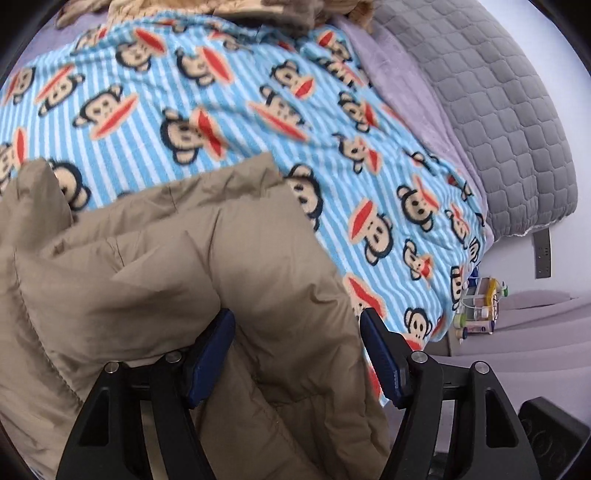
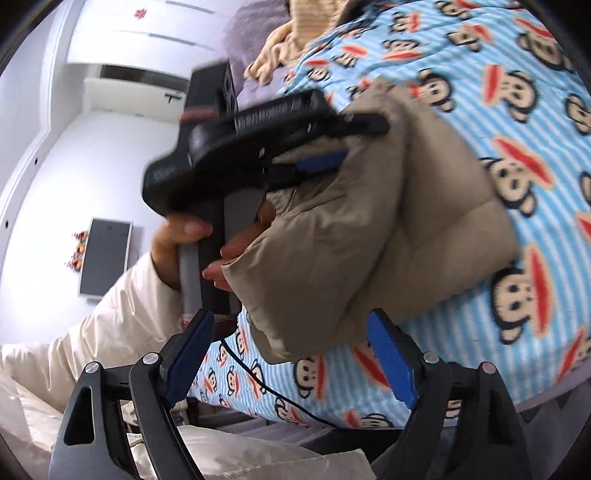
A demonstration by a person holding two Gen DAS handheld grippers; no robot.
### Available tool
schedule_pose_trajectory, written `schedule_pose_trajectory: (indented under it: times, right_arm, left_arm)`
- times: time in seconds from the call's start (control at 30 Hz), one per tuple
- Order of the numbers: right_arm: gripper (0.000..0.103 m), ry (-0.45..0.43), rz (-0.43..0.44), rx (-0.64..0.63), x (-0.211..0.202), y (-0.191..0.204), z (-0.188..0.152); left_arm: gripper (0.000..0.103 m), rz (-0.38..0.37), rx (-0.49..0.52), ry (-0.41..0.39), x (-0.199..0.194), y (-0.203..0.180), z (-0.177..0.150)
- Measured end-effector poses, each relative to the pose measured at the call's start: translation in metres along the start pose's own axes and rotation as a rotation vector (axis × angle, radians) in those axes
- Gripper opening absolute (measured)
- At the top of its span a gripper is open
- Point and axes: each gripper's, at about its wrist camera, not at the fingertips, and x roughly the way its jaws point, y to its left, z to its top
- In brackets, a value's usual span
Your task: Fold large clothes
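A tan puffer jacket [image 1: 184, 277] lies bunched on a blue-striped monkey-print blanket [image 1: 221, 110] covering a bed. My left gripper [image 1: 297, 350] is open, its blue fingers [image 1: 218, 354] set wide apart with a puffy fold of the jacket lying between them. In the right wrist view the jacket [image 2: 369, 229] hangs over the blanket [image 2: 535, 110], and one blue finger [image 2: 321, 161] of the left gripper rests against its upper edge, held by a person's hand [image 2: 184, 236]. My right gripper [image 2: 291, 354] is open just below the jacket's lower corner, holding nothing.
A grey quilted cover [image 1: 498, 110] and lilac sheet [image 1: 406, 92] border the blanket on the right. Small bottles [image 1: 480, 306] stand beside the bed. A tan knitted cloth [image 2: 295, 33] lies at the far end. A cream sleeve [image 2: 110, 314] and a dark screen [image 2: 105, 258] are at the left.
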Motion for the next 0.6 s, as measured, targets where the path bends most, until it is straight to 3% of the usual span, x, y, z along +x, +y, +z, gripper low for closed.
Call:
schedule_pose_trajectory:
  times: [0.07, 0.1, 0.2, 0.33, 0.4, 0.5, 0.6]
  right_arm:
    - [0.087, 0.017, -0.051, -0.006, 0.019, 0.005, 0.006]
    - [0.084, 0.024, -0.131, -0.010, 0.028, 0.005, 0.009]
    - [0.023, 0.026, -0.291, -0.052, 0.044, 0.002, 0.018]
    - [0.019, -0.012, -0.355, -0.089, 0.040, 0.001, 0.020]
    - [0.019, -0.027, -0.387, -0.136, 0.038, 0.009, 0.020]
    - [0.018, -0.048, -0.423, -0.204, 0.033, 0.019, 0.021]
    - [0.018, -0.066, -0.474, -0.232, 0.031, 0.017, 0.024]
  left_arm:
    - [0.071, 0.021, 0.036, -0.050, -0.021, -0.003, -0.002]
    - [0.071, 0.047, 0.055, -0.090, -0.036, -0.003, -0.004]
    - [0.071, 0.180, 0.071, -0.228, -0.081, 0.012, -0.015]
    - [0.071, 0.392, 0.026, -0.357, -0.120, 0.059, -0.037]
    - [0.071, 0.487, 0.006, -0.350, -0.119, 0.087, -0.044]
    - [0.071, 0.488, -0.047, -0.337, -0.106, 0.114, -0.042]
    - [0.071, 0.499, -0.032, -0.357, -0.088, 0.108, -0.024]
